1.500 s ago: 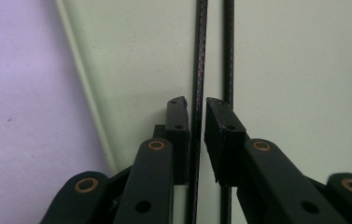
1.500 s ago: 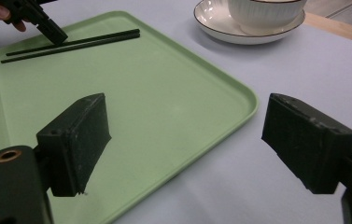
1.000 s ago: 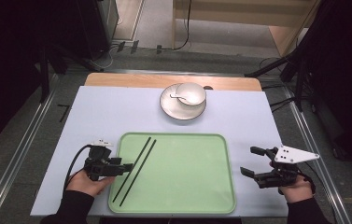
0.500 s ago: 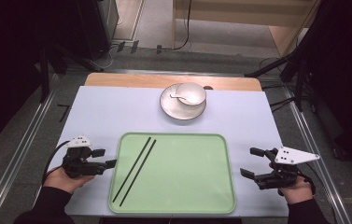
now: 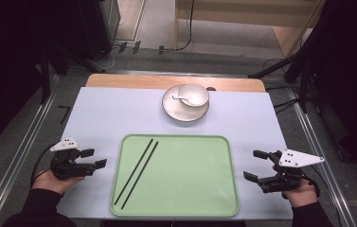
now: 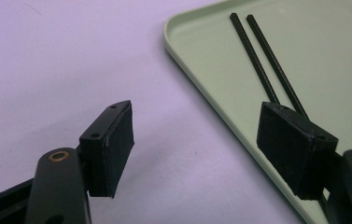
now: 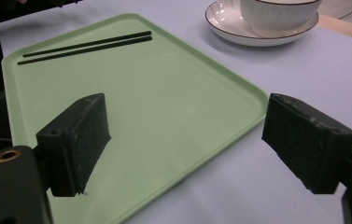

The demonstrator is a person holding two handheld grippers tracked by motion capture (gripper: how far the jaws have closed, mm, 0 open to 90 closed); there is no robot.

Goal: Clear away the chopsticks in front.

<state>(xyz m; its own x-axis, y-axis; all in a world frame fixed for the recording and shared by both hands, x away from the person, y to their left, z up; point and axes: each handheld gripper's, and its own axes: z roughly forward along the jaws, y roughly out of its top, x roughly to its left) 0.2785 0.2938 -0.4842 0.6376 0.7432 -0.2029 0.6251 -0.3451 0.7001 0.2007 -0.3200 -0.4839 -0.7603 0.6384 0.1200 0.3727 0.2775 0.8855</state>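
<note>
Step in hand, as judged: the chopsticks [image 5: 136,172] lie released on the green tray [image 5: 223,208], in its left part, side by side and slanting from near the front-left corner up toward the far edge; you are clearing the left tool [image 5: 96,159] off to the bench [image 5: 119,109] left of the tray. Its jaws have just been opening & now stand well apart w/ nothing between them; in the left gripper view the sticks run past behind the right-hand pad, not in the gap. To finish this well, keep the tool low & level while backing off, away from the tray's left rim, so a pad doesn't catch the lip and shake the sticks out of parallel. Next pickup is likely the spoon [image 5: 182,99] in the bowl [image 5: 194,94] on the saucer [image 5: 185,113] near the bench's far edge, centre; reach it from the side, not over the tray. Pose: left hand [image 5: 53,179] rests near the bench's front-left corner, forearm in from the front edge, tool pointing toward the tray, roughly level. Right tool [image 5: 256,165] sits off the tray's right edge near the front-right corner, jaws wide apart & empty, aimed across the tray; right hand [image 5: 299,189] low behind it.
</note>
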